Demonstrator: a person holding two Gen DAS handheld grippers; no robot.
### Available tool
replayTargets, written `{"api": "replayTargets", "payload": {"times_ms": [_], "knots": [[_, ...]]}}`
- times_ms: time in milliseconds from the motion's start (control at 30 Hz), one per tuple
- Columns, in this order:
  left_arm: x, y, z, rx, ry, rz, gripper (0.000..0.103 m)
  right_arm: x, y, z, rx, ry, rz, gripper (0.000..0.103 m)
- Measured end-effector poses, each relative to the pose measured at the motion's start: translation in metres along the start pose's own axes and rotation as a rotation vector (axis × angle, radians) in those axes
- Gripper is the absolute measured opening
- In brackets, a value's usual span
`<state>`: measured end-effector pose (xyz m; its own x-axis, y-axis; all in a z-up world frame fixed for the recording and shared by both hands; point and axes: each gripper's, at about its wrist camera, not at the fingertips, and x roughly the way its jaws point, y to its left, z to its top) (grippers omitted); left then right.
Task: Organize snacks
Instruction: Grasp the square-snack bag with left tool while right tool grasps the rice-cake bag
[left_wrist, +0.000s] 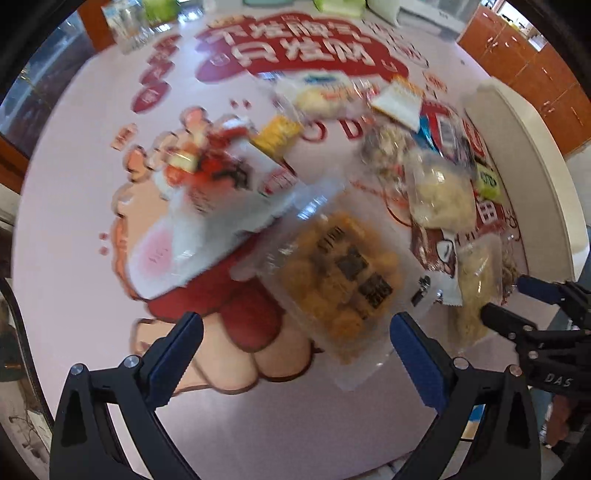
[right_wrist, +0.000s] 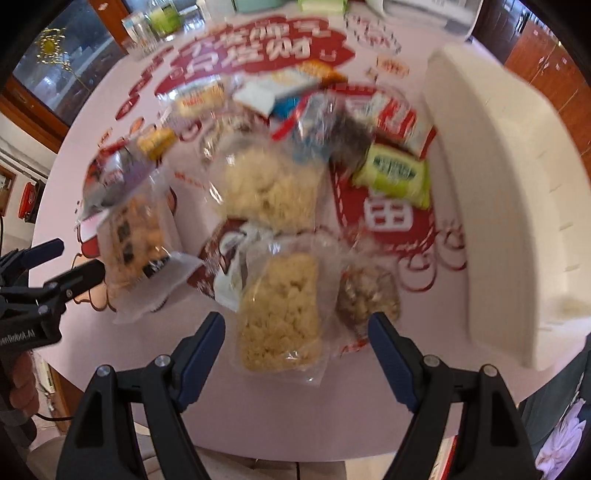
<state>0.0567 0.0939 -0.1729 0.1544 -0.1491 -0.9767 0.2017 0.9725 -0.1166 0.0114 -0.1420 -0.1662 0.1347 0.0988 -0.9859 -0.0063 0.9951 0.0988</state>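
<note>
Several snack packs lie scattered on a pink table with red print. My left gripper (left_wrist: 297, 343) stands open just short of a clear pack of orange-brown puffs (left_wrist: 340, 280); a white and red bag (left_wrist: 207, 206) lies to its left. My right gripper (right_wrist: 297, 343) is open too, its fingers either side of the near end of a clear pack of pale yellow rice crisp (right_wrist: 280, 314). A second pale pack (right_wrist: 266, 188) and a green pack (right_wrist: 395, 177) lie farther back. A small pack of brown nuts (right_wrist: 369, 295) sits beside the right finger.
A long white tray (right_wrist: 509, 206) stands along the table's right side. Clear glasses (left_wrist: 127, 26) and green items stand at the far edge. The other gripper (left_wrist: 524, 310) shows at the right of the left wrist view. Wooden cabinets (left_wrist: 535, 55) lie beyond.
</note>
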Motion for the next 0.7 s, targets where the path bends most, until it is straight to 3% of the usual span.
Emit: {"api": "replayTargets", "payload": {"times_ms": [100, 267, 433, 600, 633, 700], "knots": [[0.013, -0.005, 0.005, -0.032, 0.038, -0.051, 0.101, 0.012, -0.003, 0.001, 0.013, 0.014, 0.010, 0.080], [0.034, -0.002, 0.022, -0.192, 0.104, -0.131, 0.101, 0.026, 0.001, 0.007, 0.007, 0.023, 0.010, 0.081], [0.045, -0.008, 0.033, -0.273, 0.117, -0.107, 0.102, 0.037, 0.006, 0.007, -0.018, 0.019, -0.007, 0.080], [0.050, -0.013, 0.040, -0.322, 0.109, -0.085, 0.102, 0.044, 0.016, 0.002, -0.068, 0.015, -0.036, 0.068], [0.052, -0.013, 0.041, -0.329, 0.112, -0.082, 0.103, 0.046, 0.017, 0.001, -0.073, 0.016, -0.031, 0.060], [0.055, -0.013, 0.040, -0.350, 0.109, -0.091, 0.103, 0.048, 0.017, -0.004, -0.077, 0.015, -0.019, 0.056]]}}
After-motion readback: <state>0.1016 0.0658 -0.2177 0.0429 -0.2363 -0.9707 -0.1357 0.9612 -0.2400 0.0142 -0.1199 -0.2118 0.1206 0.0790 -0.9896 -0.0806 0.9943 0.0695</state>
